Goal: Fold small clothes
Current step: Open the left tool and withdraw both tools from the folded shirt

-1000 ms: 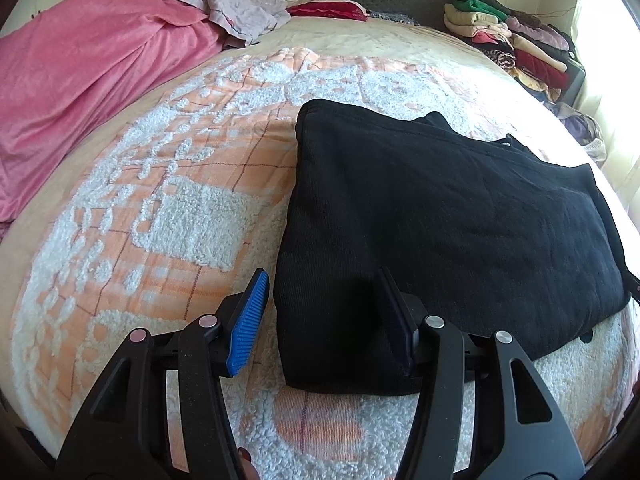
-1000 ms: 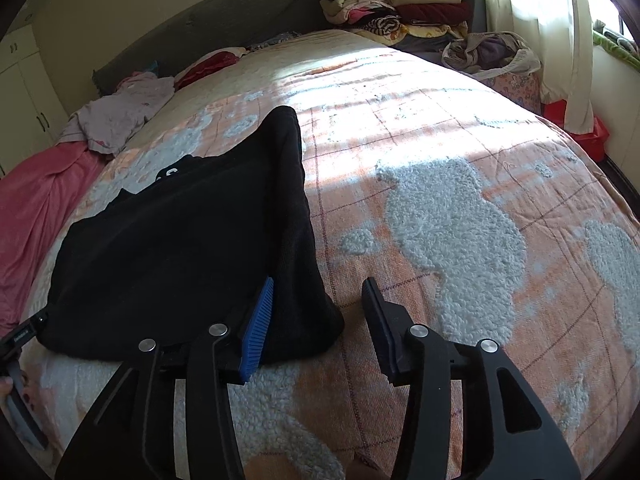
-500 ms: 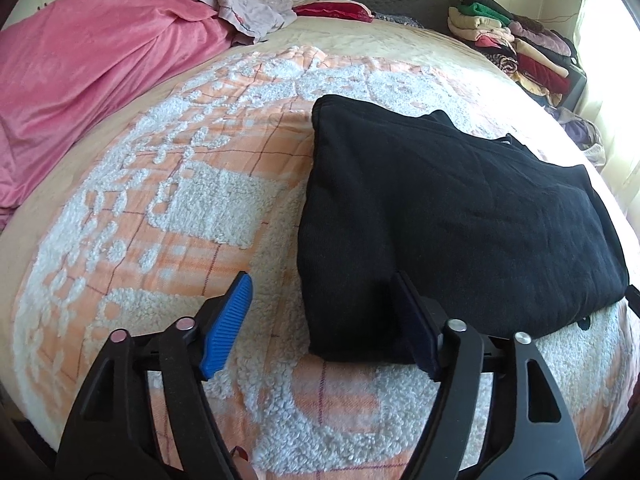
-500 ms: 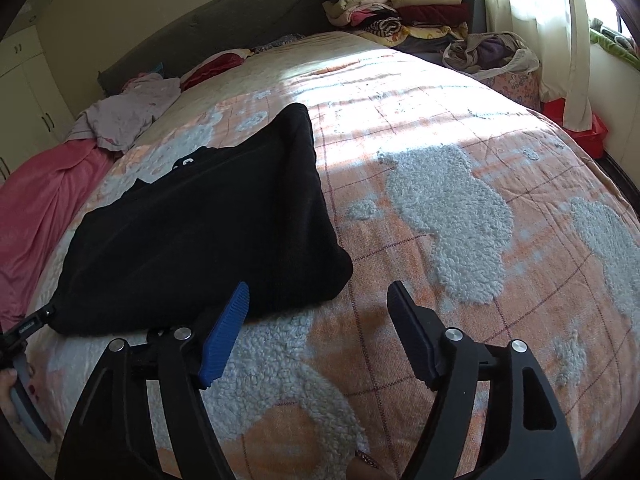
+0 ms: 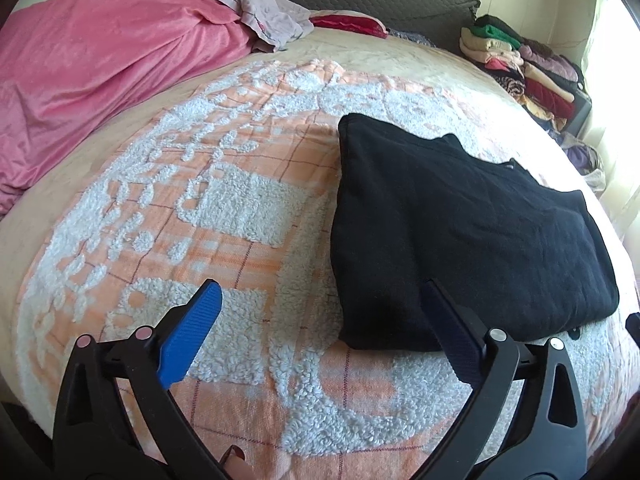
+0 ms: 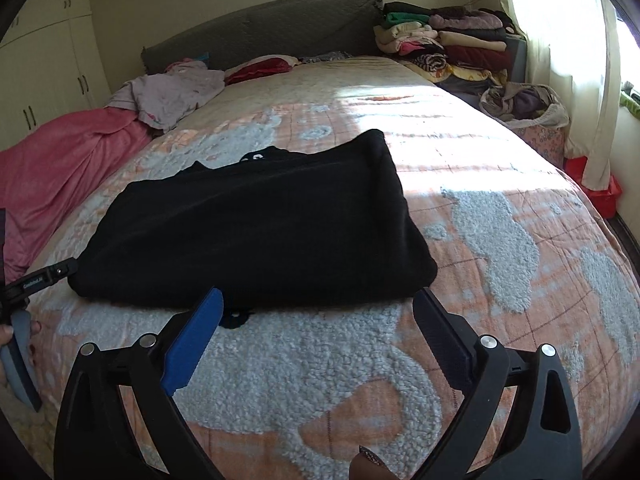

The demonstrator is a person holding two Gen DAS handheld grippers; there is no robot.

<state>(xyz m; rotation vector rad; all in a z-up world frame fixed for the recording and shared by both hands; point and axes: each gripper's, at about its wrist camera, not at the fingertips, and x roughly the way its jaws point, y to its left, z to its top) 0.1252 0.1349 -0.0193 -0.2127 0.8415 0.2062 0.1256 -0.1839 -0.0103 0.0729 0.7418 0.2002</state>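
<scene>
A black garment (image 5: 460, 232) lies folded flat in a rectangle on the bed; it also shows in the right wrist view (image 6: 256, 232). My left gripper (image 5: 320, 320) is open and empty, just off the garment's near left corner, its right finger (image 5: 448, 328) overlapping the garment's edge in view. My right gripper (image 6: 316, 320) is open and empty, a little back from the garment's near edge. The left gripper's body (image 6: 40, 280) shows at the left edge of the right wrist view.
The bed has an orange and white fleece blanket (image 5: 200, 208). A pink blanket (image 5: 80, 80) lies at the left, a lilac garment (image 6: 176, 92) and red cloth (image 6: 260, 68) near the headboard. Stacks of folded clothes (image 6: 448, 48) stand at the far right, with a laundry basket (image 6: 528, 112) beside the bed.
Both grippers opened wider, let go of the garment's near corners and drew back from it. The garment now lies flat on the bed.
</scene>
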